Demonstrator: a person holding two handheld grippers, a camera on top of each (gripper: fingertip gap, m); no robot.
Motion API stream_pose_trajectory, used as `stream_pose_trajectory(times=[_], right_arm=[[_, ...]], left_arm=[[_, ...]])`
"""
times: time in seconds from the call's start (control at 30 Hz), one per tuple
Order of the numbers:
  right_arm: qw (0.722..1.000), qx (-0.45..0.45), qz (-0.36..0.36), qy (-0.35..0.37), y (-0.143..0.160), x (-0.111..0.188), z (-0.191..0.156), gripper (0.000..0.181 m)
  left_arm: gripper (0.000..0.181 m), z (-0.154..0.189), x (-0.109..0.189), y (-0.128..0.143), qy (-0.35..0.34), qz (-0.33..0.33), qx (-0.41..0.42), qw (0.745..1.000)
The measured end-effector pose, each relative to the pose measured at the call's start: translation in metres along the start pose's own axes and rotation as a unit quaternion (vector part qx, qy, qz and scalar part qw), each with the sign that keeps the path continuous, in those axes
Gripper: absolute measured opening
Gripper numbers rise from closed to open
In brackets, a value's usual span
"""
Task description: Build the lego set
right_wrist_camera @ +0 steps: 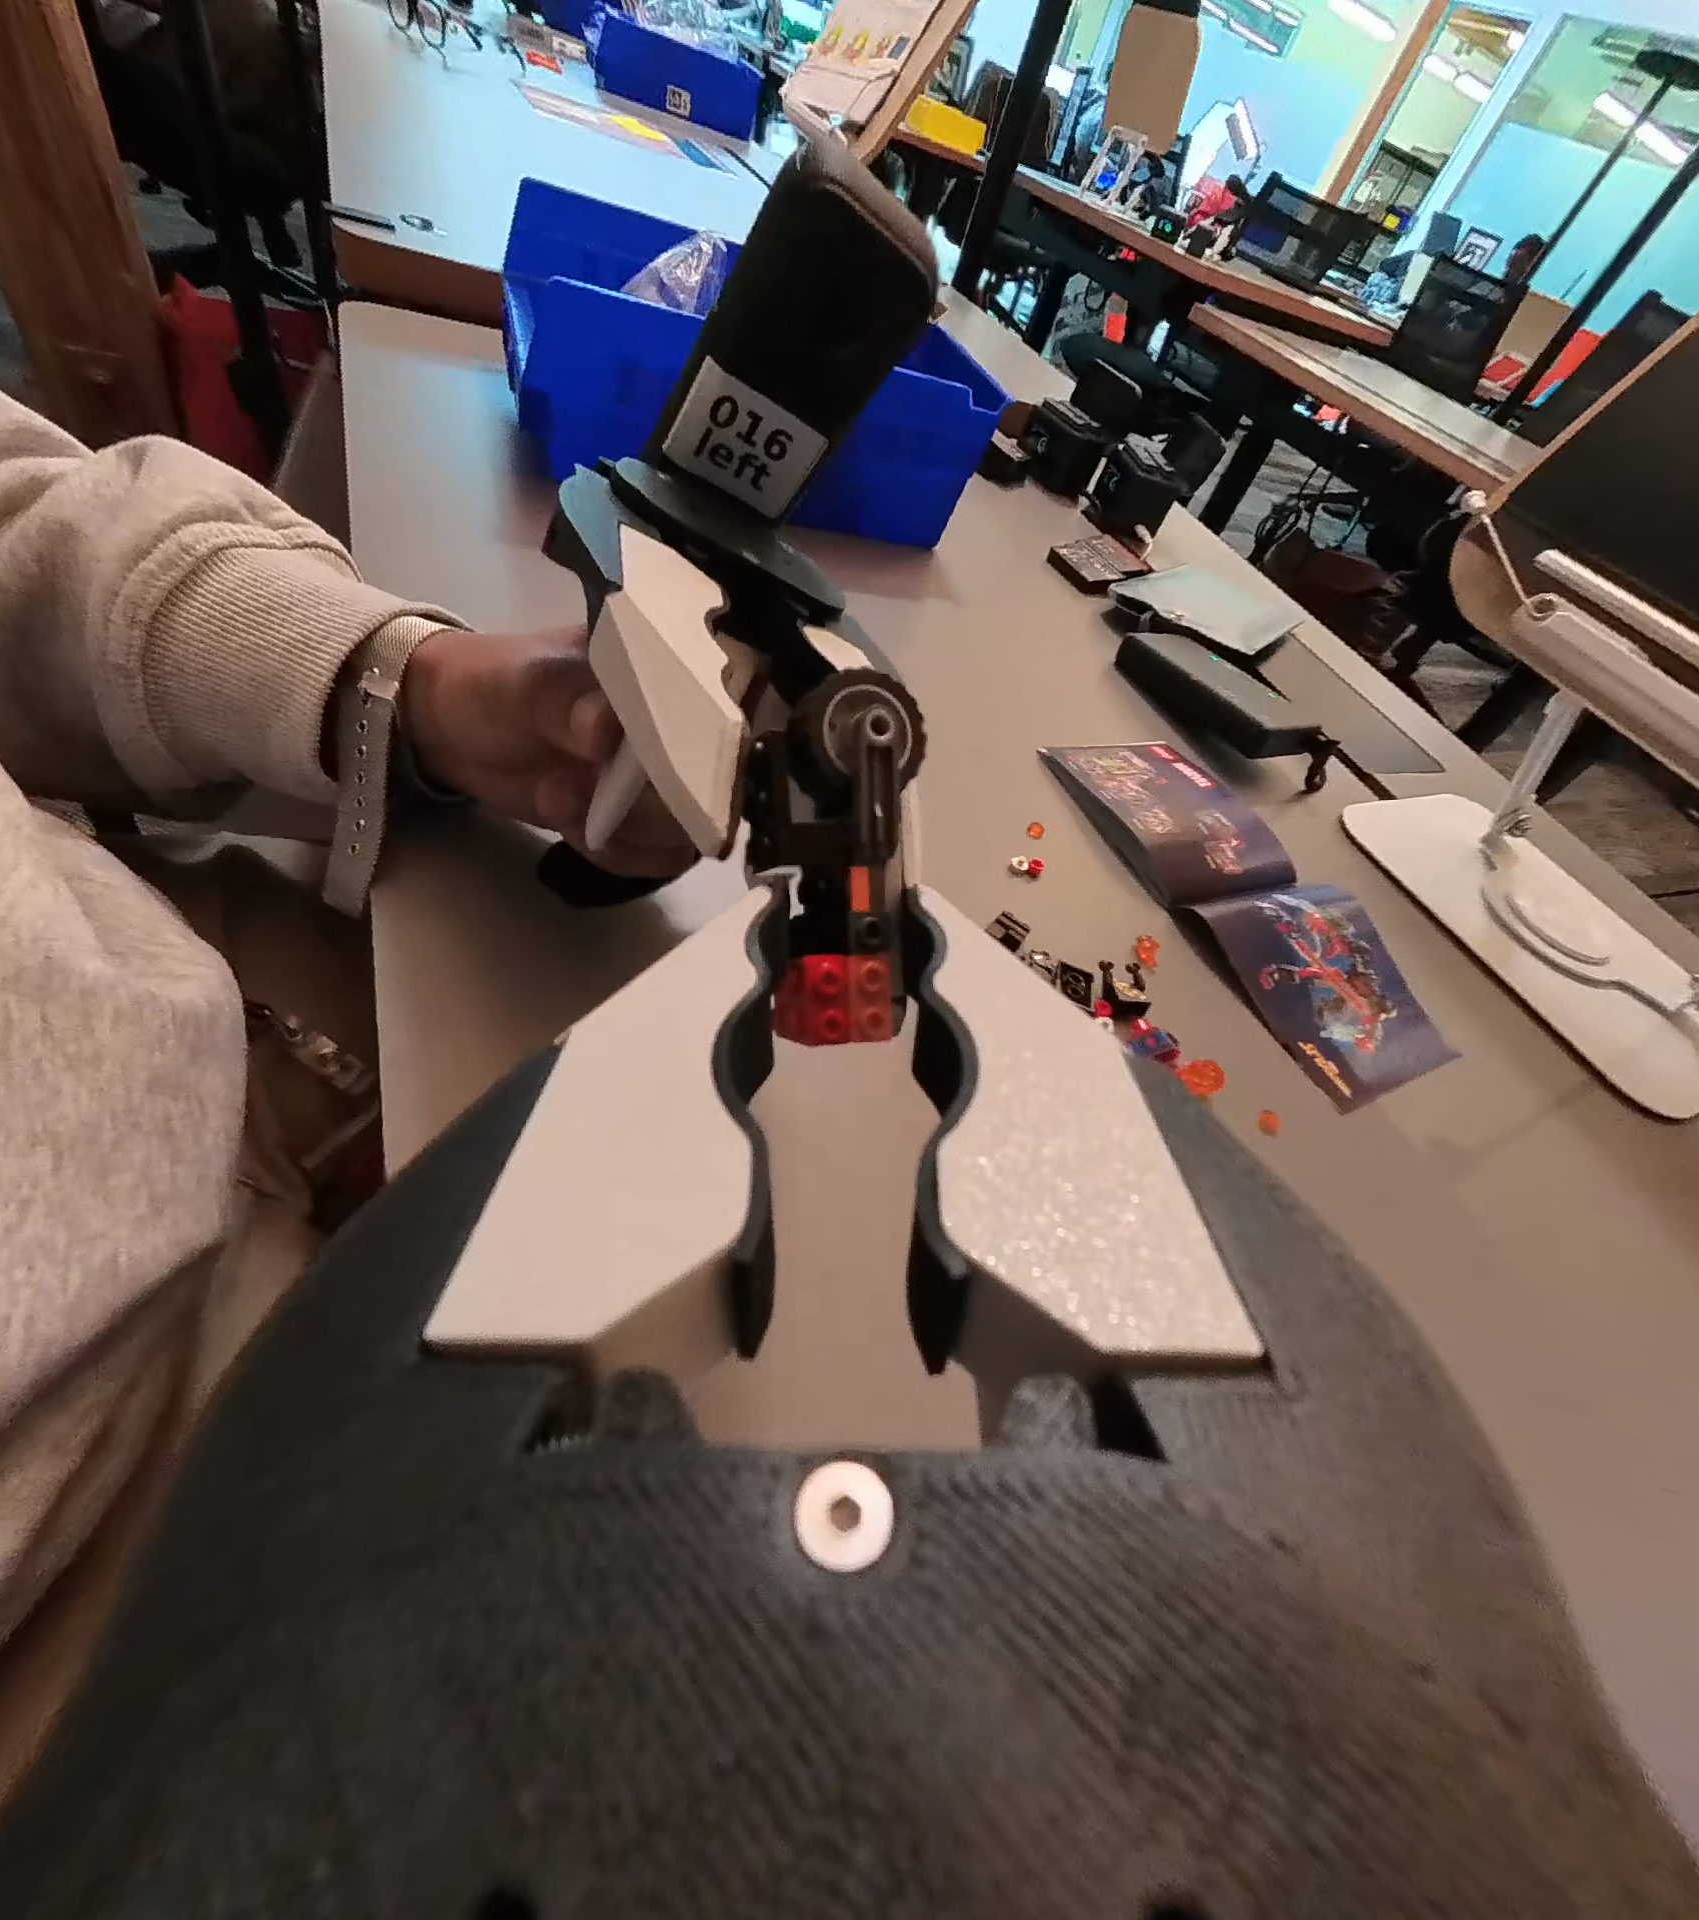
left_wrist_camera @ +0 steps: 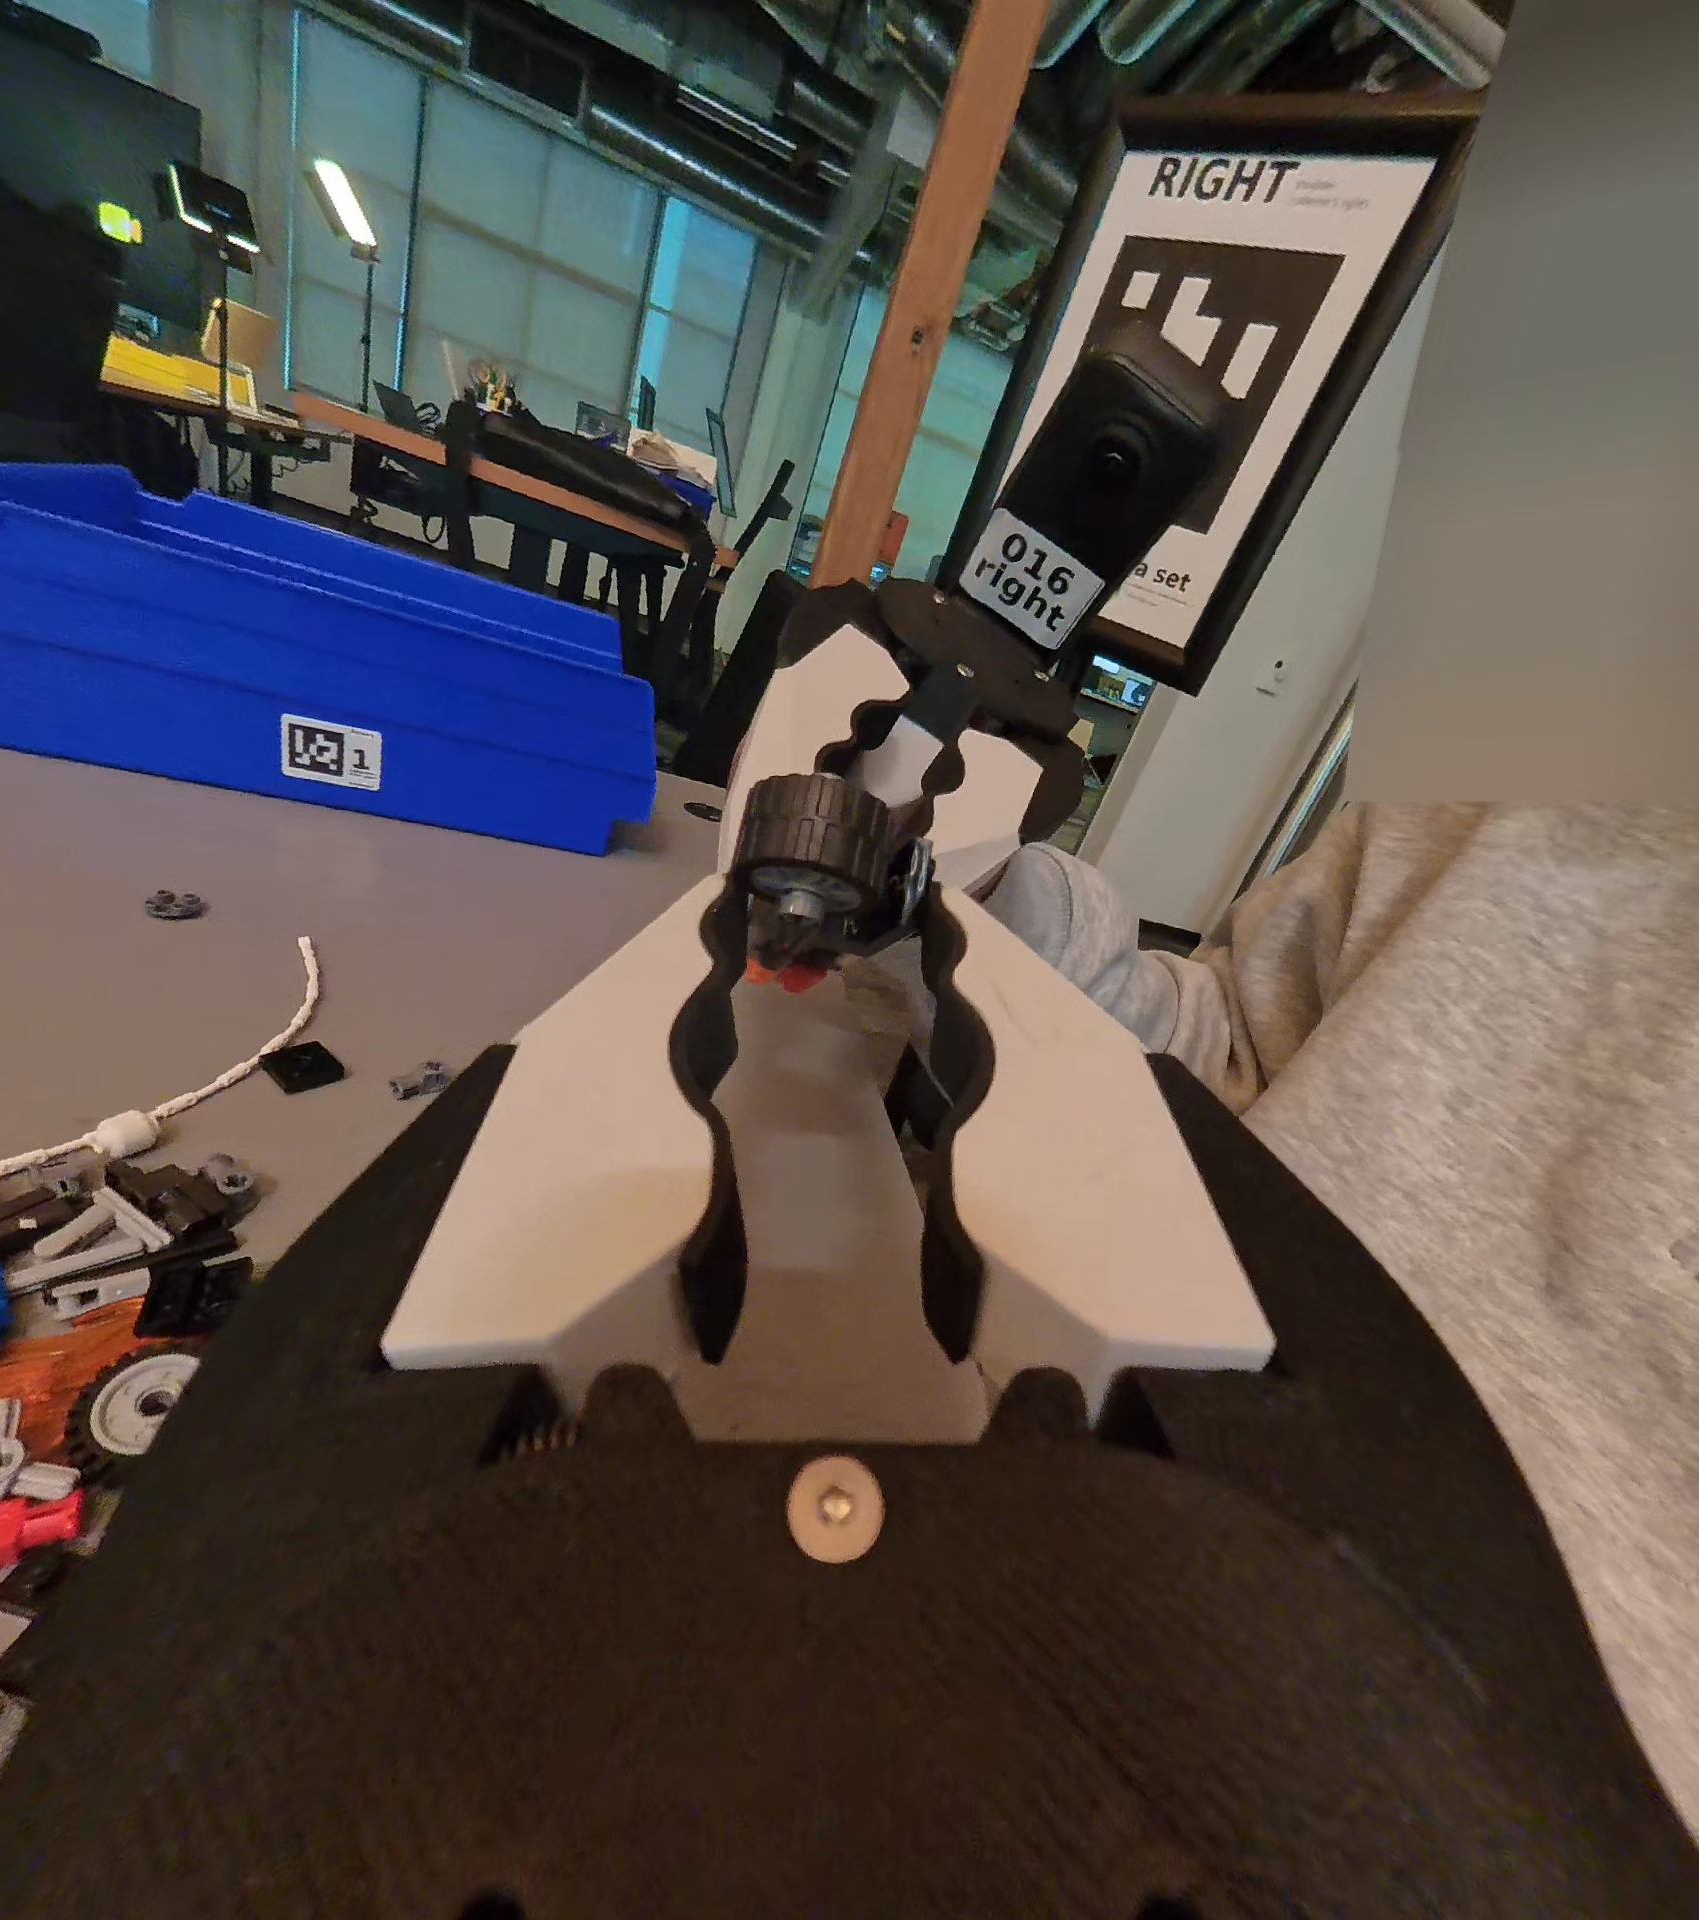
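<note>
**A:** Biggest things first?

**B:** The grey surface, with a blue bin at its far side. In the right wrist view an open blue booklet lies flat, well apart from both tools.

**A:** And the 2 tools?

**B:** They meet tip to tip in the air above the surface, near the person's grey sleeve. The left tool is pinching the small brick build just under its black wheel. The right tool is pressed onto the build's red and black end. Neither has its fingers spread.

**A:** So the build hangs between them?

**B:** Yes, held at both ends and clear of the surface, with the wheel on the end toward the left tool.

**A:** Small stuff?

**B:** A pile of loose pieces sits left of the left tool, and a white cord trails from it. A few orange studs are scattered beside the booklet.
</note>
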State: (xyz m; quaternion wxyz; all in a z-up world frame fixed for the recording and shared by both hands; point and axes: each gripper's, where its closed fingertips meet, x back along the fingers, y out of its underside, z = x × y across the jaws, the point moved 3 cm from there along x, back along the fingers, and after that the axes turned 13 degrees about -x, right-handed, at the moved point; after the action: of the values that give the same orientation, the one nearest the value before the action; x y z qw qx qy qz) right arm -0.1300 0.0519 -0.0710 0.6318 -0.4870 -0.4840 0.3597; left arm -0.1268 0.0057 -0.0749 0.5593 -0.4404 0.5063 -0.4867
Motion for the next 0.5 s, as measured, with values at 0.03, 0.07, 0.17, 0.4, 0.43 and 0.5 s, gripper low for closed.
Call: stream_pose_trajectory(times=[0.03,0.07,0.17,0.4,0.43,0.5], right_arm=[[1.000,-0.012,0.007,-0.006,-0.001,0.000,0.000,0.019],[0.999,-0.036,0.017,-0.016,-0.003,0.001,0.001,0.018],[0.979,-0.186,0.039,-0.074,-0.005,0.000,0.010,0.017],[0.863,-0.435,0.082,-0.244,-0.001,-0.004,0.014,0.016],[0.846,-0.453,0.078,-0.271,0.000,-0.006,0.010,0.017],[0.793,-0.502,0.088,-0.334,-0.004,-0.007,0.003,0.017]], left_arm=[[0.031,0.000,0.000,-0.001,0.002,0.002,0.001,1.000],[0.032,0.001,0.000,-0.002,0.004,0.006,0.002,1.000],[0.047,0.002,0.000,-0.005,0.007,0.021,0.006,1.000],[0.058,-0.003,0.002,-0.009,-0.006,0.042,0.010,0.999],[0.056,-0.003,0.003,-0.010,-0.006,0.045,0.015,0.999],[0.053,-0.003,0.003,-0.012,0.003,0.054,0.030,0.998]])
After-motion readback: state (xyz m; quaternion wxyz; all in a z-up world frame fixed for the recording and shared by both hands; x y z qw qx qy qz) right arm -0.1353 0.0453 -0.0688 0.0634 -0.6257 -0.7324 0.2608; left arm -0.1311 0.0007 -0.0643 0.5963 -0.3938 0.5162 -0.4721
